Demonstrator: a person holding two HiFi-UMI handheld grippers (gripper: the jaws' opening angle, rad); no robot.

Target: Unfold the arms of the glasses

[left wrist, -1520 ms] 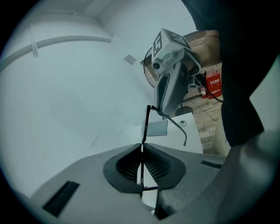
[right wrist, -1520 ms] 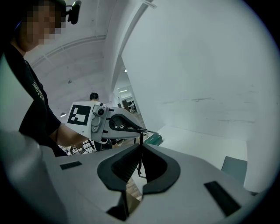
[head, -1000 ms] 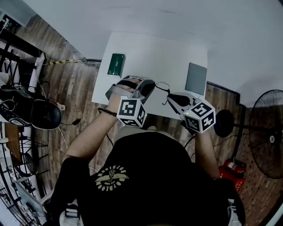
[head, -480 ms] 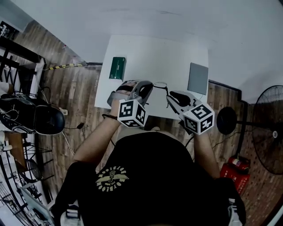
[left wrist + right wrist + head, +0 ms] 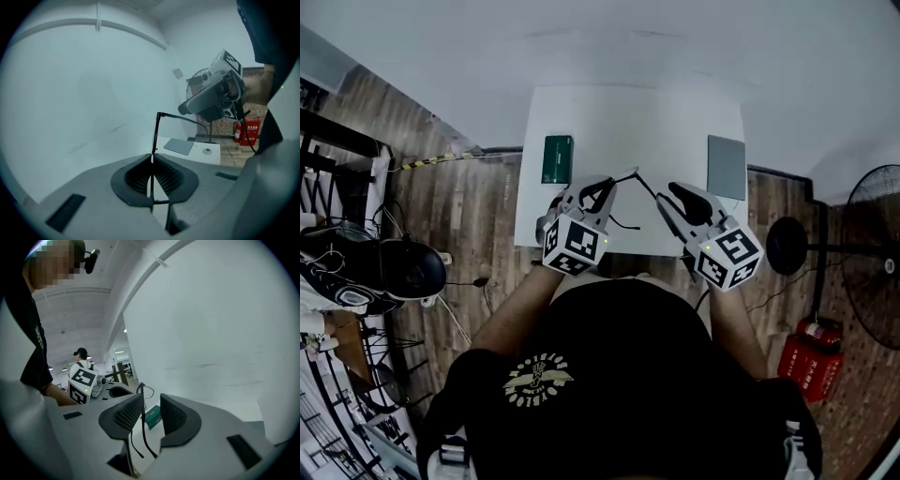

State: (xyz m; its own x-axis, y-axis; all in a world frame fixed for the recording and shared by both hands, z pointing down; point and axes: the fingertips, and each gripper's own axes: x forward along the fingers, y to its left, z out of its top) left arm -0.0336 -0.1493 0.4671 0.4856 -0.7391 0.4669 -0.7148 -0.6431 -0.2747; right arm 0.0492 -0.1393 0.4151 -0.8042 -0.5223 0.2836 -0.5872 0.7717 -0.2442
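**One arm out, right claw letting go**

The glasses are in the air between the two claws, above the near edge of the tabletop and touching nothing on it. The left claw is clenched on the thin black frame, its ribbed pads pressed together with the wire running up between them. From the top of that wire one arm juts out sideways at roughly a right angle toward the right claw, so this arm looks unfolded.

The right claw's jaws are opening. The arm passes between them, close to one pad, but neither pad presses on it. It is released, not grasping.

My reading is that this is the end of the first arm's unfolding. Whether the second arm is folded or out I cannot tell: the lines low in the right gripper view are too thin to sort out.

If the second arm is folded, the next move calls for:
- drawing the right claw clear without snagging the arm;
- a firm hold on the frame by the left claw;
- a light pinch near the other hinge, swung outward gently, since the wire is slender and would bend easily.

As for containers, the green box lies shut at the left of the tabletop, so its contents are unseen. The flat grey pad at the right holds nothing.
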